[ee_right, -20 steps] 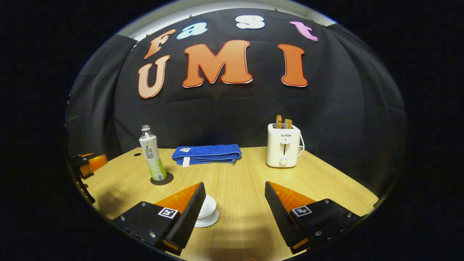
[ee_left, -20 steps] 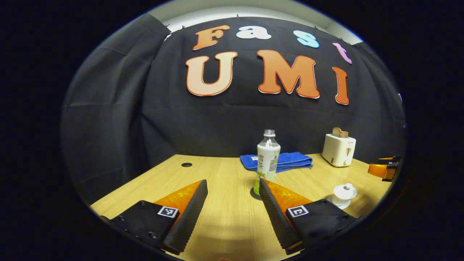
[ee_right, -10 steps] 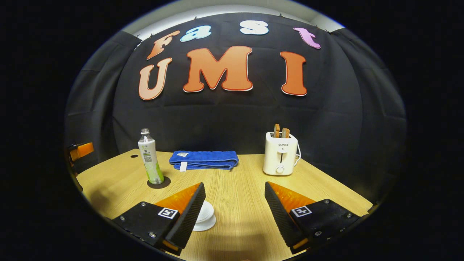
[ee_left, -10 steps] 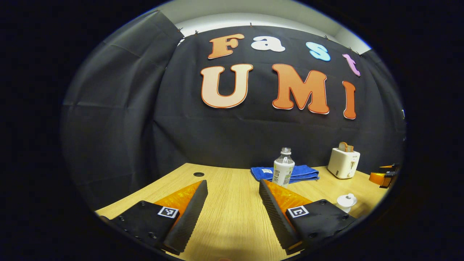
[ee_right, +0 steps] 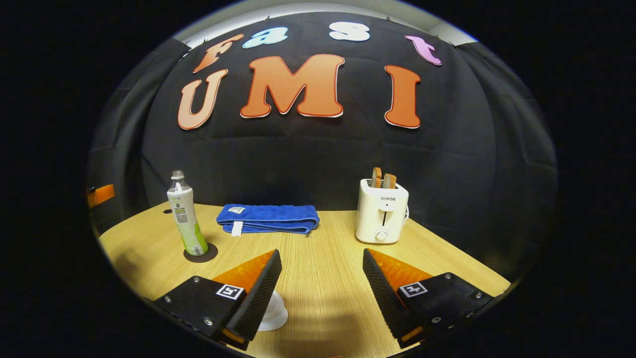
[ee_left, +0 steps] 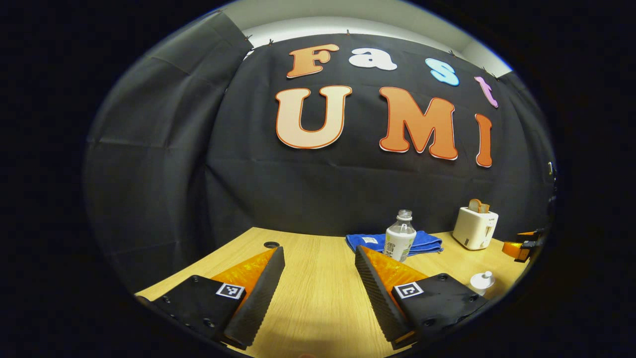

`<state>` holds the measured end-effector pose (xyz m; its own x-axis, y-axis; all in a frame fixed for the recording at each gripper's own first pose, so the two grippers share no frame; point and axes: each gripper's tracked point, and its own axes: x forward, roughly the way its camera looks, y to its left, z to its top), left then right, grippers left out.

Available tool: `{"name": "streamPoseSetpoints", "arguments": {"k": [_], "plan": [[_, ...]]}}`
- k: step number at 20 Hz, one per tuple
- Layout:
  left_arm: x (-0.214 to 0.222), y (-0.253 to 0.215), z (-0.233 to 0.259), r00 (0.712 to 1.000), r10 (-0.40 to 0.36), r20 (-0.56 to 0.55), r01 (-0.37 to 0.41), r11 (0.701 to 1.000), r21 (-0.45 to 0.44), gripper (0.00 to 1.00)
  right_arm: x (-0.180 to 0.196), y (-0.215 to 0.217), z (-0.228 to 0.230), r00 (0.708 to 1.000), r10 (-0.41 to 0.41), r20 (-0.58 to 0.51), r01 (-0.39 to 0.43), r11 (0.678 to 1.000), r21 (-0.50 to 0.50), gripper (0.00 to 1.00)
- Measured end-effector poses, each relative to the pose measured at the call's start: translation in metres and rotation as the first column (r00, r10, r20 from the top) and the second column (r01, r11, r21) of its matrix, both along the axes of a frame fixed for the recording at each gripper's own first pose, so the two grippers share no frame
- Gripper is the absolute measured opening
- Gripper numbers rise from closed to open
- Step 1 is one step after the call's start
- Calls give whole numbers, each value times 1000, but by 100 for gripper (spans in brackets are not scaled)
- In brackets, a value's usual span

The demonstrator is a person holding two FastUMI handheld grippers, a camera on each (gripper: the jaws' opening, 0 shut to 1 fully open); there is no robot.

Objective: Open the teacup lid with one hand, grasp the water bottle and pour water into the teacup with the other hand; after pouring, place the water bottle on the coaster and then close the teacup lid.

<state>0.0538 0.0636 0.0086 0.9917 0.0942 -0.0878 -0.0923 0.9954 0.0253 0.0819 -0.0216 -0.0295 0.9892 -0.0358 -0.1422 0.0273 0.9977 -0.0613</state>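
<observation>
Left gripper (ee_left: 318,278) gapes above the table (ee_left: 318,308), water bottle (ee_left: 400,242) beyond.

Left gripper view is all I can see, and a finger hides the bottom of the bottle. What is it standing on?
Observer: In the right gripper view the water bottle stands upright on a dark round coaster.
Operator: Anything in the toaster?
Observer: The toaster holds two slices of toast.
Operator: Is the other gripper holding something?
Observer: No, the right gripper is open, nothing between its fingers; the teacup sits beside one finger.
</observation>
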Motion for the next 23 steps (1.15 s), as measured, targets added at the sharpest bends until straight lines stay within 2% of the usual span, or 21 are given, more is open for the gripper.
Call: {"name": "streamPoseSetpoints", "arguments": {"k": [5,7,13,18,20,23], "plan": [[1,-14,3,999,30,18,-29,999,-30,92,6,-3,1,998,56,11,-57,998,7,98],[5,-18,2,999,49,17,-49,999,-21,92,10,-14,-2,999,51,13,-51,999,-4,98],[-10,-35,5,999,23,43,-21,999,-38,92,-13,-27,7,998,46,43,-49,997,52,98],[-29,-27,-4,999,44,20,-44,999,-3,94,-33,-29,17,996,54,67,-58,997,57,98],[-31,-20,-4,998,64,23,-64,998,10,94,-30,-27,18,995,68,76,-74,995,73,98],[-22,-11,5,994,101,39,-103,992,76,94,-14,-29,18,995,77,62,-82,993,90,98]]}}
